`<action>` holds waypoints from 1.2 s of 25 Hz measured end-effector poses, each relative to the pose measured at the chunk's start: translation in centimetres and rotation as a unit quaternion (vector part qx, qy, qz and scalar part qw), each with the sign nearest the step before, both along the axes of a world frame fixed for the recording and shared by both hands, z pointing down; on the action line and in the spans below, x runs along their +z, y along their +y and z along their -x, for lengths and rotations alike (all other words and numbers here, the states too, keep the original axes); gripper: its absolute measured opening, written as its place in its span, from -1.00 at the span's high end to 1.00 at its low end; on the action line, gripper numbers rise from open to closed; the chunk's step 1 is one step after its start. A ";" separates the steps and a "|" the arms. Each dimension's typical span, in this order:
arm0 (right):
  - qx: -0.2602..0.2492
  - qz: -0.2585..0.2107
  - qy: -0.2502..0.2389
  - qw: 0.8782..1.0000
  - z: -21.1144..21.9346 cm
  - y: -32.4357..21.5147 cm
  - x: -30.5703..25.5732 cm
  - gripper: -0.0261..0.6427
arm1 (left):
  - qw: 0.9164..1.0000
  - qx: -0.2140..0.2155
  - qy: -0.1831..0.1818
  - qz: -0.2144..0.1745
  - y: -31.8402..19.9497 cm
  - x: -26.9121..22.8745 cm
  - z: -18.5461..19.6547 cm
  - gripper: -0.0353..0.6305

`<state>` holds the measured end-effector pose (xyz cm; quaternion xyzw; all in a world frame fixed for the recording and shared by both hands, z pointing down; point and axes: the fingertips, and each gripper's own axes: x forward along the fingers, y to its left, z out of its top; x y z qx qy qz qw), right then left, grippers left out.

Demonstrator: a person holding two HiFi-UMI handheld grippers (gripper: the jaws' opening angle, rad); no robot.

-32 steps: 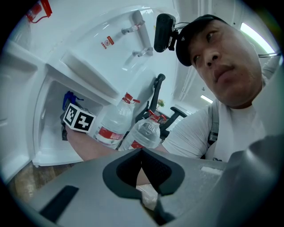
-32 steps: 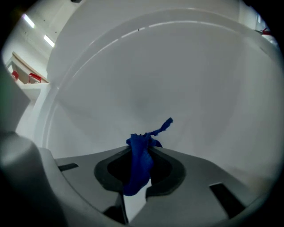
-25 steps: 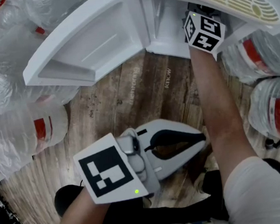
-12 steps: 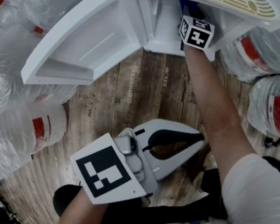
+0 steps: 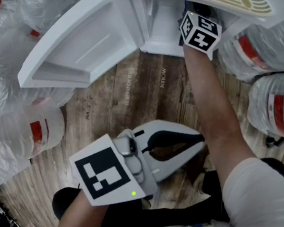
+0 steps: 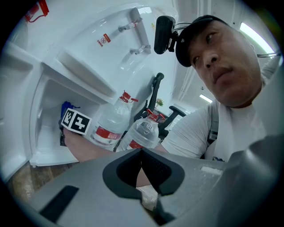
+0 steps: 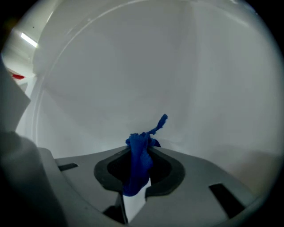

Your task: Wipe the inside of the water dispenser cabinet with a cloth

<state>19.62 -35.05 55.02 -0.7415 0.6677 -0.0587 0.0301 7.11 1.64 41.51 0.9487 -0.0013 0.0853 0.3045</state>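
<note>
Reaching into the water dispenser cabinet [image 5: 158,27], the right gripper [image 7: 140,150] is seen clamped on a blue cloth [image 7: 138,164]. The cloth is bunched between the jaws and sticks out past their tips toward the white inner wall. Whether it touches that wall cannot be told, since the surface is shown in the right gripper view only as a pale, featureless curve. In the head view the jaws and the cloth are hidden inside the opening; only the marker cube [image 5: 201,30] and the person's forearm [image 5: 214,102] are shown. The left gripper [image 5: 201,139] is held low above the person's lap, well apart from the cabinet, with its jaws brought together and nothing caught between them. The cabinet door [image 5: 81,48] is swung open to the left. Large water bottles [image 5: 276,110] are cut off at both edges of the head view, and their red labels are too blurred to be read. Pale print on the wooden floor [image 5: 111,114] cannot be made out with certainty. The red sticker [image 6: 104,40] near the taps [image 6: 135,29] is too small to be read.
</note>
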 end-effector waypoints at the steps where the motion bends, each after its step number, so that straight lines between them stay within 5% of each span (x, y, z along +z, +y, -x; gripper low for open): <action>1: 0.001 -0.021 0.004 1.000 0.0 0.2 -1.6 0.73 | 1.000 0.001 0.000 0.000 0.0 0.0 -0.1 0.88; 6: 0.012 -0.065 0.008 0.998 -0.8 0.1 -5.5 0.75 | 1.000 -0.001 0.001 0.000 0.1 -0.1 -0.2 0.88; 25: 0.050 0.095 -0.088 0.990 -2.7 0.1 7.4 0.75 | 1.000 0.000 -0.005 -0.004 0.5 -0.1 0.0 0.88; 30: 0.055 0.071 -0.133 0.987 -2.5 0.7 6.2 0.73 | 1.000 -0.002 -0.004 -0.001 0.4 -0.2 0.0 0.88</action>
